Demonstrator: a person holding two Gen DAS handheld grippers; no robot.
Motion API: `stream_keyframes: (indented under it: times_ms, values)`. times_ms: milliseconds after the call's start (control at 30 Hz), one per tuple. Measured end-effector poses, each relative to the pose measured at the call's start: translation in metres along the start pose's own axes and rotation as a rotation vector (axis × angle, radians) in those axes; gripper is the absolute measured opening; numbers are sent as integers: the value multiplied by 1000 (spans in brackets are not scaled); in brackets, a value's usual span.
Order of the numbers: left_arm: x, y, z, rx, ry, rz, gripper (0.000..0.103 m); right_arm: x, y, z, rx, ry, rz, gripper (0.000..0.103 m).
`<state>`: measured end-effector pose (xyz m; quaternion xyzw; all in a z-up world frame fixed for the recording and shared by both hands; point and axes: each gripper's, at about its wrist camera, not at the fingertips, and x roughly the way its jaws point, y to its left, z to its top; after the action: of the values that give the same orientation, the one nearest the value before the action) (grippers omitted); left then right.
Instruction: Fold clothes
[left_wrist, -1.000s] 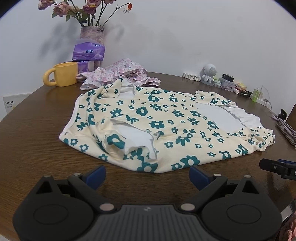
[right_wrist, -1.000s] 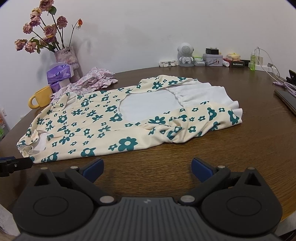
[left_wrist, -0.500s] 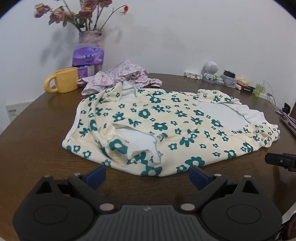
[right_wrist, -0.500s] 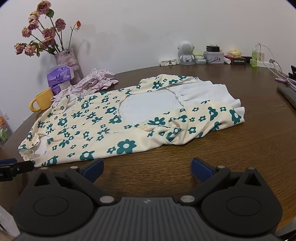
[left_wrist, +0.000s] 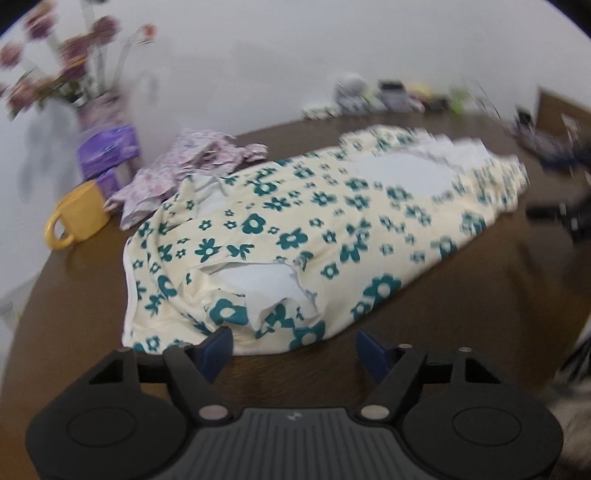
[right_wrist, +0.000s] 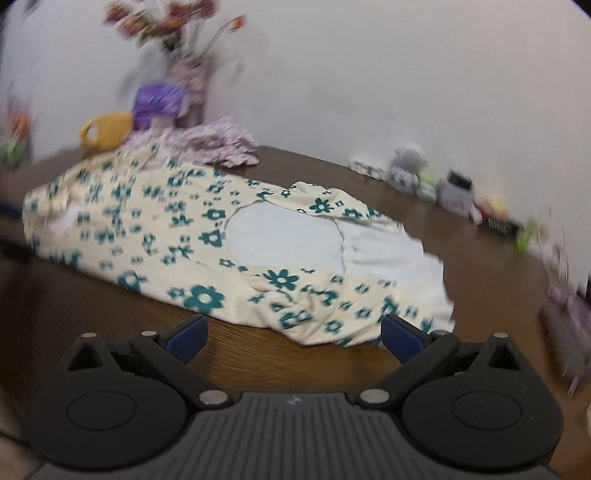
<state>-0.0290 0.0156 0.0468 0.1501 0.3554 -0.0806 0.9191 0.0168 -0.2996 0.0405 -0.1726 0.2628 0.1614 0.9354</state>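
Because the cream garment with teal flowers (left_wrist: 332, 236) lies spread but rumpled across the middle of the brown table (left_wrist: 424, 354), with its near edge bunched and its white lining turned out in two places, your main risk is pinching the wrong layer. At the left end the hem curls over itself just ahead of your left gripper (left_wrist: 293, 349), whose fingers stand wide apart with nothing between them; close there carelessly and you will likely catch only the top flap, so the fold drags crooked. Your right gripper (right_wrist: 293, 338) is likewise spread and empty, its right fingertip just at the crumpled corner of the garment (right_wrist: 236, 236); a bite on those gathers would probably lift a wad rather than a clean edge.

Both views are smeared, which suggests quick motion, and a fast approach could shove the cloth along the wood instead of sliding under it. Beyond the garment, the pink floral cloth (left_wrist: 192, 162) touches its far edge and could be swept along in a fold. The yellow mug (left_wrist: 79, 218) sits near that corner, and the vase of flowers (left_wrist: 99, 107) behind it would tip easily if a lifted sleeve swings that way.
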Motion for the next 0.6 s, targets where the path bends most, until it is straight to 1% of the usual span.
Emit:
stream_keyframes:
  times_ms: [33,133,167,200,233,267,367,433,567,600]
  values:
    - [0,0,2,43,11,-4,72,1,-2,2,-49,9,5,99]
    - [2,-1,6,177,40,-15,71,5,-5,8,-220,44,23,90]
    - [4,-2,6,220,51,-15,70,8,-6,10,-268,61,30,84]
    - [5,-3,8,259,65,-11,67,12,-7,12,-304,79,36,79]
    - [7,-3,10,293,79,-14,66,15,-9,14,-338,98,41,78]
    - [8,-3,12,318,91,-20,65,18,-8,14,-367,110,47,75]
    - [12,0,17,375,124,-44,54,26,-10,18,-441,152,76,69]
    - [14,1,20,410,148,-65,45,30,-11,20,-478,173,102,69]
    - [17,2,26,452,186,-126,37,36,-14,24,-503,206,163,65]
    - [18,1,28,459,190,-140,37,38,-14,25,-505,213,178,62]
